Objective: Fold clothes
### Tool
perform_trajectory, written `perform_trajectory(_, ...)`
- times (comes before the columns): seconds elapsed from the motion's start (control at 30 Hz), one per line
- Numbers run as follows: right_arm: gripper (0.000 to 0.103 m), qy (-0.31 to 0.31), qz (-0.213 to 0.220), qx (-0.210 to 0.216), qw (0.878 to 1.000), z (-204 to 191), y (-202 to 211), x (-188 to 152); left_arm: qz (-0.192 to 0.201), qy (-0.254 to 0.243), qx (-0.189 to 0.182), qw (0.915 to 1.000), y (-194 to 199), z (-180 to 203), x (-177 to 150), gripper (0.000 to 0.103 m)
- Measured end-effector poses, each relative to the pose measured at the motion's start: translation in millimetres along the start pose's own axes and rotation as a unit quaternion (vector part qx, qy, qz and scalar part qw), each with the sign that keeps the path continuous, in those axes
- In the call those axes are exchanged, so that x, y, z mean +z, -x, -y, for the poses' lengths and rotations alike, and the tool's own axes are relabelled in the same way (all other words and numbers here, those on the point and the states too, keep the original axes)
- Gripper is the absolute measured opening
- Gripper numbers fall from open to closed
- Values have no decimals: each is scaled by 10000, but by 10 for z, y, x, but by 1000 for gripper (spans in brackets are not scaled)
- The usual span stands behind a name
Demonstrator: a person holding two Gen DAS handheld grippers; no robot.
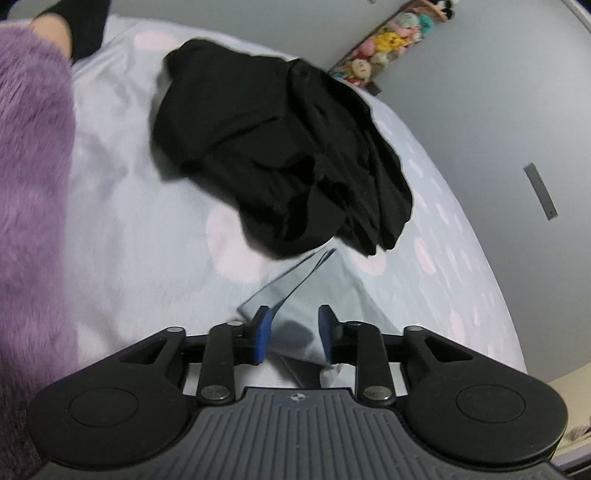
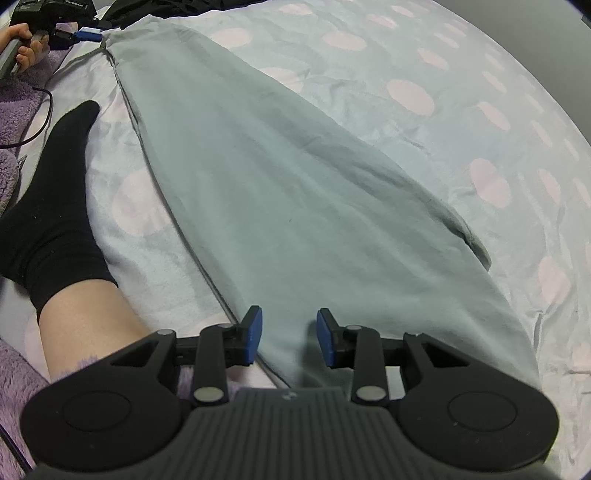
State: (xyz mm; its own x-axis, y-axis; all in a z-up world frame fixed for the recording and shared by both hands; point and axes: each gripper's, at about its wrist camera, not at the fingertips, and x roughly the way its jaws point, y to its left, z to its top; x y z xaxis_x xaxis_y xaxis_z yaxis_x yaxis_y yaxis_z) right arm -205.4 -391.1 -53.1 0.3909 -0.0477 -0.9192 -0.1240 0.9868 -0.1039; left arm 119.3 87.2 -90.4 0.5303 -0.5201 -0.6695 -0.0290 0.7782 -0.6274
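A long pale grey-green garment lies flat on the bed, running from the near edge to the far left. My right gripper hangs over its near end, jaws apart, pads clear of the cloth. At the far end a hand holds my left gripper beside the garment's tip. In the left wrist view the left gripper stands open, with the garment's narrow end lying loose between and beyond its fingers. A crumpled pile of black clothes sits just past it.
The bed sheet is pale blue with pink dots. A leg in a black sock rests left of the garment. Purple fluffy fabric fills the left side, with a cable on it. Plush toys hang on the grey wall.
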Motion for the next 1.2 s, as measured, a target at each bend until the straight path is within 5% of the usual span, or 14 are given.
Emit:
perform_trajectory(0.13,36,6,3,-13,10000,-9,2,-1,-195,523,-59,9984,-32,-94,-58,36)
perform_trajectory(0.3,36,23,-19,-12,10000,-17,-6,-2,-304,774,-334,9960,-68,-128,-97,32)
perform_trajectory(0.43,36,36,-39,-11,10000,-28,-10,-2,-11,396,-419,9983,-10,-16,-81,13)
perform_trajectory(0.6,36,34,-44,4,10000,-29,-11,1,456,-334,-585,9967,57,184,-44,8)
perform_trajectory(0.73,36,28,-42,20,10000,-27,-10,1,1244,-1264,-888,9801,271,435,-47,7)
perform_trajectory(0.87,37,24,-37,26,10000,-31,-12,-2,1263,-1439,-457,9804,251,456,-31,4)
perform_trajectory(1.07,37,20,-24,34,10000,-26,-12,-5,924,-715,-297,9927,174,248,43,5)
perform_trajectory(1.2,38,24,-39,44,10000,-24,-19,-5,429,30,-521,9977,84,33,38,26)
